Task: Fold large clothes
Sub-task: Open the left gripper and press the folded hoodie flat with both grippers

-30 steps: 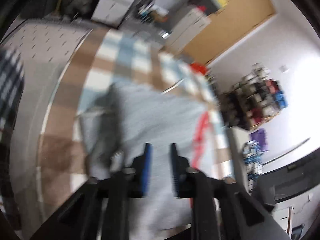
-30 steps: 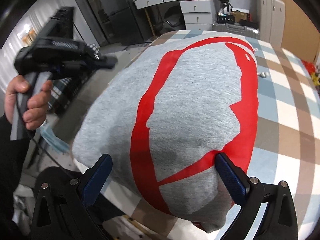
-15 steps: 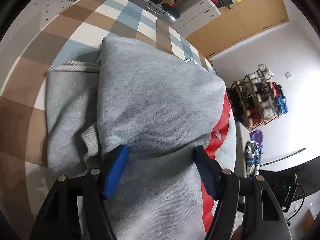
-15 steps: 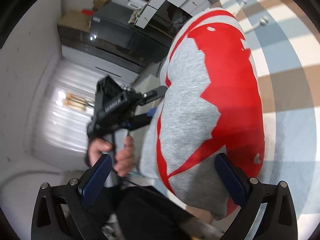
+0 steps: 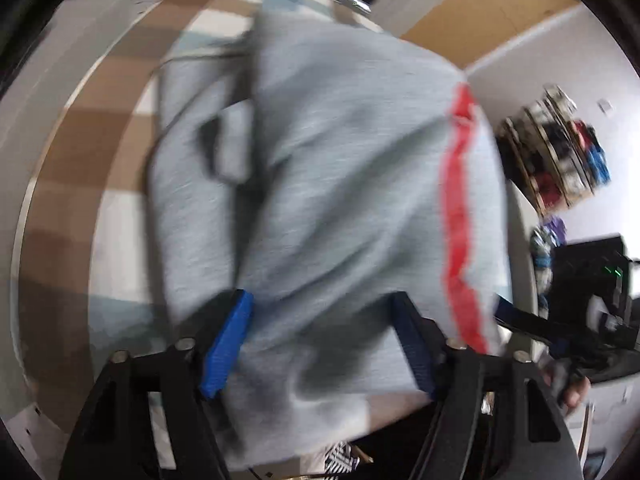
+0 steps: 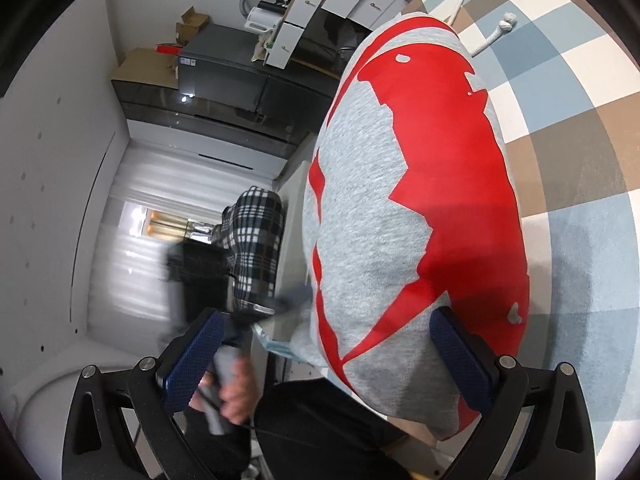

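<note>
The grey sweatshirt [image 6: 400, 208] with the red print lies folded in a thick bundle at the near edge of the checked counter [image 6: 580, 128], its drawstrings trailing toward the far edge. A second ago my left tongs [image 5: 320, 340] were nearly shut above the cloth; now they have dropped low over the bundle's near end and their jaws are opening, astride the fabric but not pinching it. My right tongs [image 6: 328, 356] stand wide open, holding nothing, so I judge the fold released and only tidying left.
</note>
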Demonstrator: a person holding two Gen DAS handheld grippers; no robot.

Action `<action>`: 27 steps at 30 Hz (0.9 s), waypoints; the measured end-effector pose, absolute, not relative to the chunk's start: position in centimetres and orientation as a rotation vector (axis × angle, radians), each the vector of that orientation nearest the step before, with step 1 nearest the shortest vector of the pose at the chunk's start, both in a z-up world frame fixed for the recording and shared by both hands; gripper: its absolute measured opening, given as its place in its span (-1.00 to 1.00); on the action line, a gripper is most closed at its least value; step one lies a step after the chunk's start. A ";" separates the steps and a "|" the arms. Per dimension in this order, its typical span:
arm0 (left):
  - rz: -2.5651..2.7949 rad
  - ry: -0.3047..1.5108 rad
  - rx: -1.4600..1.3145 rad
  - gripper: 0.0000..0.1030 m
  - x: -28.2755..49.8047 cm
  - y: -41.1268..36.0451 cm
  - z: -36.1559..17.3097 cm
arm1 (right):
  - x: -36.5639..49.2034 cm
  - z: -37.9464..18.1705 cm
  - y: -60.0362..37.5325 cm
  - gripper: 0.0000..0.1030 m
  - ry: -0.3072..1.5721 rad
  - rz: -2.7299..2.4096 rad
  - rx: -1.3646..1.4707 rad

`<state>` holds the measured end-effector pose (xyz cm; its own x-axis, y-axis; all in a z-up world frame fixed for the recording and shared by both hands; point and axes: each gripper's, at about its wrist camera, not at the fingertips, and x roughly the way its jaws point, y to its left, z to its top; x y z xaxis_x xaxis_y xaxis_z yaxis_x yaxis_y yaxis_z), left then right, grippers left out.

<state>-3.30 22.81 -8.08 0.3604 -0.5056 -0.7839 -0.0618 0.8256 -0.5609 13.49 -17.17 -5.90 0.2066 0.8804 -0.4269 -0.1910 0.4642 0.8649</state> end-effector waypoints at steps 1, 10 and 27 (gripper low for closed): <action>-0.313 1.158 -0.575 0.36 -3.4 23.2 -8.2 | 13.5 -5.9 -16.9 1.00 1.110 0.859 0.770; -0.300 1.174 -0.553 0.37 -5.1 22.9 -7.0 | 13.3 -6.0 -18.0 1.00 1.088 0.836 0.827; -0.202 1.098 -0.282 0.38 -7.0 21.1 -6.2 | 12.6 -5.5 -17.7 1.00 1.060 0.814 0.734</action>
<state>-6.98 21.06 -6.23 0.4429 -0.2984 -0.8455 0.0215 0.9463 -0.3227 12.64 -17.74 -5.47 0.2669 0.8526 -0.4492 -0.2136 0.5069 0.8351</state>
